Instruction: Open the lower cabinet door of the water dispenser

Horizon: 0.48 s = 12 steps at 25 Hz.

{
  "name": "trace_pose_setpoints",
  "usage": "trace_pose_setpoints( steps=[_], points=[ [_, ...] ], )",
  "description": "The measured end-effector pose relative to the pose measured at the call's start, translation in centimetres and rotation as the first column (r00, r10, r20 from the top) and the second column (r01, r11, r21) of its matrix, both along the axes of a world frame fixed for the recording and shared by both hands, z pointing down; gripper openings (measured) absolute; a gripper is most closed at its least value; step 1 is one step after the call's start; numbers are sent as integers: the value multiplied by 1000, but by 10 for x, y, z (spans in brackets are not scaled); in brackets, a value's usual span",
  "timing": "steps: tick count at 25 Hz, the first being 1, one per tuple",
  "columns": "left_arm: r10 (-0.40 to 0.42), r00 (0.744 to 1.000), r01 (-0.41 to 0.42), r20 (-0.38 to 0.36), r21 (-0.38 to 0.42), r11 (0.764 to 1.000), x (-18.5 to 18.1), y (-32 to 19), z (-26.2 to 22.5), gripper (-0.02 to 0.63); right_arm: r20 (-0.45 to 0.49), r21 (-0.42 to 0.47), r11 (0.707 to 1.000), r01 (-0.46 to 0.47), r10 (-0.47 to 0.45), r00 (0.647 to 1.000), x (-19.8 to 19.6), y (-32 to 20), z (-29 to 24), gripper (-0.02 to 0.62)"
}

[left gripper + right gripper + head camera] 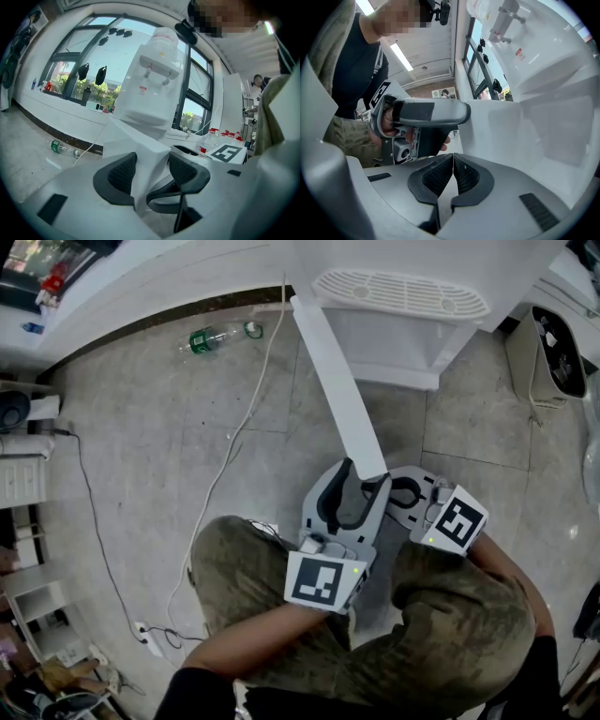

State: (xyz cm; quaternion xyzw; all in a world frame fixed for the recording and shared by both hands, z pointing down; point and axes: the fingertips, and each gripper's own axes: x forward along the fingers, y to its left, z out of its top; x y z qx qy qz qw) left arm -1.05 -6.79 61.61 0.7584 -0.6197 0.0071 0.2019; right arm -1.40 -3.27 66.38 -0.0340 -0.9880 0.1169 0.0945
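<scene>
**Fig.: door-opening step, late stage.** The water dispenser [398, 338] is standing at the top of the head view, drip grille [403, 292] facing up. Its lower cabinet door [339, 390] is already swung well out from the cabinet. It is showing edge-on as a long white slab reaching toward me over the floor [159, 437].

(a) L gripper [151, 169]: I am grasping the door's free edge, one dark pad on each face. The jaws are standing wide because the slab is thick. Gripping at the end farthest from the hinge is giving me the most leverage and a controlled swing.

(b) R gripper [453, 177]: clenched shut, pads together, nothing between them. I am holding it just beside the L gripper, on the door's inner side, prob. as a spare brace. Whether it is actually touching the panel I cannot tell.

(c) Posture: I am crouching w/ knees [248, 582] below the grippers, so both are working low, at door height.

(d) Surroundings: a plastic bottle [214, 337] is lying by the wall. A white cable [234, 437] is trailing across the tiles on the door's outer side.

Judgement: the task is looking approx. complete. If I swing wider, the cable near the hinge is the thing to watch.
</scene>
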Motion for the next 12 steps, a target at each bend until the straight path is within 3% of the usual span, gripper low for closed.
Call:
trace_pose_setpoints(
  steps=[12],
  points=[
    [-5,1000,5,13,15,1000,-14,13,1,196,9,-47,997,-62,62,998,12,-17,-6,0]
  ],
)
